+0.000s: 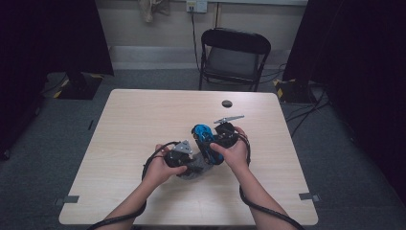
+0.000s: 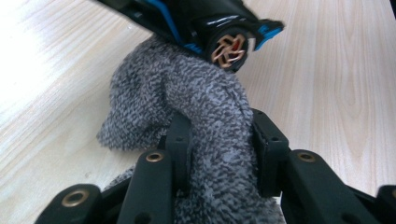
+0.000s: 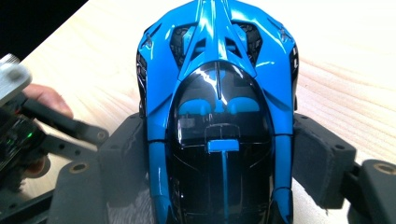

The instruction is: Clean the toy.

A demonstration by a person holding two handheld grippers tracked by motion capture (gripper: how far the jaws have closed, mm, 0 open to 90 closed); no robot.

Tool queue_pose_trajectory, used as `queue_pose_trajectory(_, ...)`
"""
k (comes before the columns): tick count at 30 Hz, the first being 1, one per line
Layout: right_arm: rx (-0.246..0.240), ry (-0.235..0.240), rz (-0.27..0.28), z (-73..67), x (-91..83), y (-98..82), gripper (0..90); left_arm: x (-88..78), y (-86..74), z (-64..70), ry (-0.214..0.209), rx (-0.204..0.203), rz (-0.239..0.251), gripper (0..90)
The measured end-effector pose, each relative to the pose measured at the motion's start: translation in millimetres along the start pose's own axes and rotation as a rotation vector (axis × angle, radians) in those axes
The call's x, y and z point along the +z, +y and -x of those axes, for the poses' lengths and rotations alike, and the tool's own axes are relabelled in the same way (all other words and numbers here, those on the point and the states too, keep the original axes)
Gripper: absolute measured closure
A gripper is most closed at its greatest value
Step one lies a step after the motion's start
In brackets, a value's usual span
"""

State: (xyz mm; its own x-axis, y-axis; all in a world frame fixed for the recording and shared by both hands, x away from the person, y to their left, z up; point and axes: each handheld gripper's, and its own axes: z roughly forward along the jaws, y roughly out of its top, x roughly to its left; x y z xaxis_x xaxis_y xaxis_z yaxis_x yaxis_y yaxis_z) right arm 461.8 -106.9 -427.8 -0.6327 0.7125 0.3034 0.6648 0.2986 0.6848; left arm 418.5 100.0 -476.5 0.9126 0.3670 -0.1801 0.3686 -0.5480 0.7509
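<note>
Near the middle of the pale wooden desk [image 1: 143,124], toward the person's side, the right gripper [image 3: 219,158] grips a glossy blue and black toy sports car [image 3: 217,107]. Its jaws press against the car's two flanks, and the right gripper view looks straight down on the dark cockpit glass and the blue bodywork beyond it. In the high view the car [image 1: 203,134] sits raised above the desk in front of the right gripper [image 1: 221,136], tilted, with the person's right hand [image 1: 235,152] wrapped around the gripper's body.

The left gripper [image 2: 219,144] is clamped on a speckled grey terry cloth [image 2: 187,98]; a bunched fold of it runs up between the jaws, which pinch it from both sides. The cloth's far end lies against the underside of the car, touching it just beside a copper-spoked wheel [image 2: 228,49]. The rest of the cloth seems to rest on the desk, though the high view is too dim there to be sure. In that view the left gripper [image 1: 189,160] lies just beside the right one, the grey cloth [image 1: 194,170] under both.
</note>
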Motion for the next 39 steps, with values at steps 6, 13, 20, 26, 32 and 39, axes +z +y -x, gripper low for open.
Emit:
queue_pose_trajectory(6,-0.012,0.008,0.010,-1.8,-5.8,-2.5,27.0,-21.1,3.7,-26.1,0.193,-0.093,0.057,65.2)
queue_pose_trajectory(13,-0.018,0.021,-0.004,-1.5,-5.6,-7.6,27.0,-34.8,21.4,-41.5,0.267,-0.094,0.111,65.0)
queue_pose_trajectory(20,-0.008,0.019,-0.001,1.3,-4.0,-9.1,27.1,-20.2,25.3,-29.4,0.205,-0.035,0.091,65.1)
queue_pose_trajectory(26,-0.001,-0.009,-0.009,4.9,-3.8,-8.5,27.1,-2.7,19.8,-12.9,0.131,0.039,-0.001,65.0)
queue_pose_trajectory(32,0.044,-0.038,-0.015,19.6,-1.2,-14.3,27.0,4.0,12.0,-1.4,0.082,0.123,-0.083,64.6)
queue_pose_trajectory(39,0.046,-0.105,-0.070,39.2,-4.8,-26.9,27.1,-32.0,-3.4,-27.2,0.314,0.082,-0.062,64.3)
